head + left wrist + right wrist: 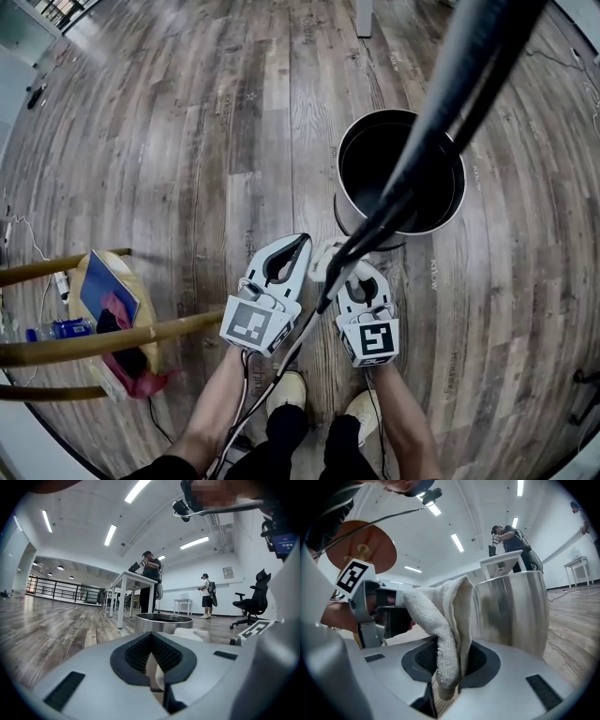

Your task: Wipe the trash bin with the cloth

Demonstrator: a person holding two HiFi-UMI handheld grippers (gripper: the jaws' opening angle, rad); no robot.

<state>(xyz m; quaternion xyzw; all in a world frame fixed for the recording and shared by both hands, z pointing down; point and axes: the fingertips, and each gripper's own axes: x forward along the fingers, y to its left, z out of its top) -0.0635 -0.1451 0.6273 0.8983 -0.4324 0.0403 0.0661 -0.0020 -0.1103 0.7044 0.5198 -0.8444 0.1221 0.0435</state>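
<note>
A person's right tool [449,660] pinches a white terry cloth [440,616]. The cloth looks soft, light and floppy, and it is held at a fold so that it drapes over the jaws. The left tool [151,637], pressed together on nothing, sits just beside it at 9 o'clock. The steel trash bin [361,159] stands on the wooden floor [187,141] at 1 o'clock. It is probably light and slippery, so best steadied at the rim. A black cable [441,103] crosses above the bin, and a wooden chair [103,342] stands at 8 o'clock.

A large open-plan office hall: grey wood-plank floor [47,625], white desks [126,578], a black swivel chair [251,602], long ceiling strip lights [111,535], people [150,581] standing at work.
</note>
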